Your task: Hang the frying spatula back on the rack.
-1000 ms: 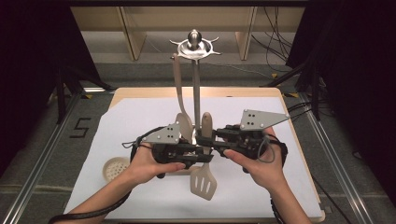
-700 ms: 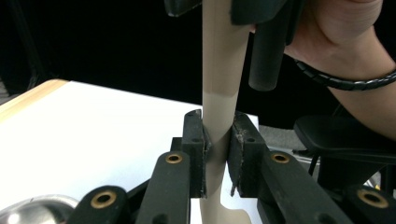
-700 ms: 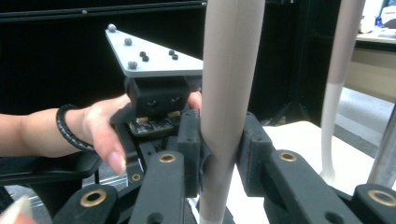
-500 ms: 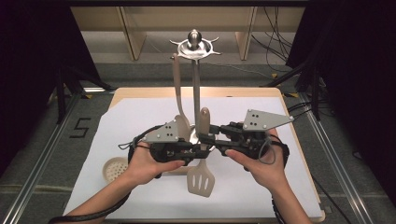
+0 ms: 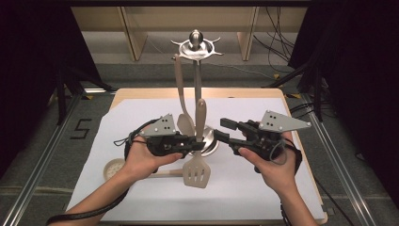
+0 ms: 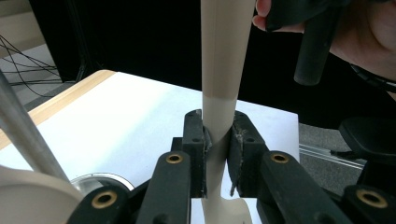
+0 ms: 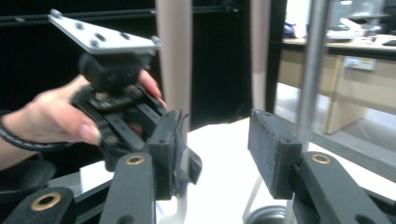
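A beige slotted spatula (image 5: 197,172) stands upright, head down, above the white mat, in front of the metal utensil stand (image 5: 195,44). My left gripper (image 5: 196,143) is shut on its handle (image 6: 222,56), with both pads pressed against the narrow neck; in the left gripper view the gripper (image 6: 217,140) shows this close up. My right gripper (image 5: 225,131) is open just right of the handle. Its jaws have just been opening. In the right gripper view the gripper (image 7: 219,144) has a wide gap, and the spatula handle (image 7: 173,56) rises beside the left jaw, unpressed.
A beige spoon (image 5: 181,94) hangs from the stand's top. The stand's pole (image 7: 310,70) and round base (image 5: 211,141) sit right behind both grippers. A round perforated utensil (image 5: 113,167) lies on the white mat (image 5: 263,188) at the left. Dark floor and rails surround the table.
The right gripper's jaws have opened off the spatula handle and drawn back a little to the right. The left gripper still grips the spatula in the same place.
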`<state>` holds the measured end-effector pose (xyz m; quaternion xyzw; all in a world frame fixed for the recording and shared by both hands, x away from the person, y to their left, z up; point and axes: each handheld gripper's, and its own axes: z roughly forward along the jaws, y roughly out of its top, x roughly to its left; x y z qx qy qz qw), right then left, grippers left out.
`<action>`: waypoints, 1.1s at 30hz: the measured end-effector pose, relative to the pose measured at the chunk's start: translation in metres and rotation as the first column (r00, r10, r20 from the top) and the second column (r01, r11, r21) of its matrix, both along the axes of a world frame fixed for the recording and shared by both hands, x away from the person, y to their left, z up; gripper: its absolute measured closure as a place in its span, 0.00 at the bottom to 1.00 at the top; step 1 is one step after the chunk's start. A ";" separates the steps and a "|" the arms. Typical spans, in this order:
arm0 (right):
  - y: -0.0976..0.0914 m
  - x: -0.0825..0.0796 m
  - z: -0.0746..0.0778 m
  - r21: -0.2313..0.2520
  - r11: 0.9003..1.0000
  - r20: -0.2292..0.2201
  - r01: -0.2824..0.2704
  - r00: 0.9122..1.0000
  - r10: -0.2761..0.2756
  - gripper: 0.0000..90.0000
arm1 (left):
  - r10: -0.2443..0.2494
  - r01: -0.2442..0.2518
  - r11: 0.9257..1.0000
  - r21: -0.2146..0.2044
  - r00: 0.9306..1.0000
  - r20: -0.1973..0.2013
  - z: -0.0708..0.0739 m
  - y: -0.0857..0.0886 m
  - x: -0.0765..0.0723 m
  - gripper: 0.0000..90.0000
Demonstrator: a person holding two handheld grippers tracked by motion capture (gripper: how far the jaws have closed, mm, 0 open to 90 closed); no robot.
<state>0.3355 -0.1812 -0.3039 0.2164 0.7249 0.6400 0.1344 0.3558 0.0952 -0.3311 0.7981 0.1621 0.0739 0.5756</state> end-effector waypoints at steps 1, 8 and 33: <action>-0.001 0.001 -0.001 -0.001 1.000 0.007 0.003 1.000 -0.003 0.63 | 0.001 -0.001 1.000 0.002 1.000 0.003 0.000 0.000 0.001 0.87; -0.009 0.000 -0.006 -0.037 0.995 -0.034 0.096 0.995 -0.097 0.63 | 0.012 -0.012 1.000 0.000 1.000 0.007 0.006 -0.001 0.005 0.87; -0.024 0.002 -0.035 -0.153 0.943 -0.070 0.296 0.948 -0.309 0.63 | 0.077 -0.077 0.997 -0.004 0.997 0.010 0.020 0.002 0.017 0.87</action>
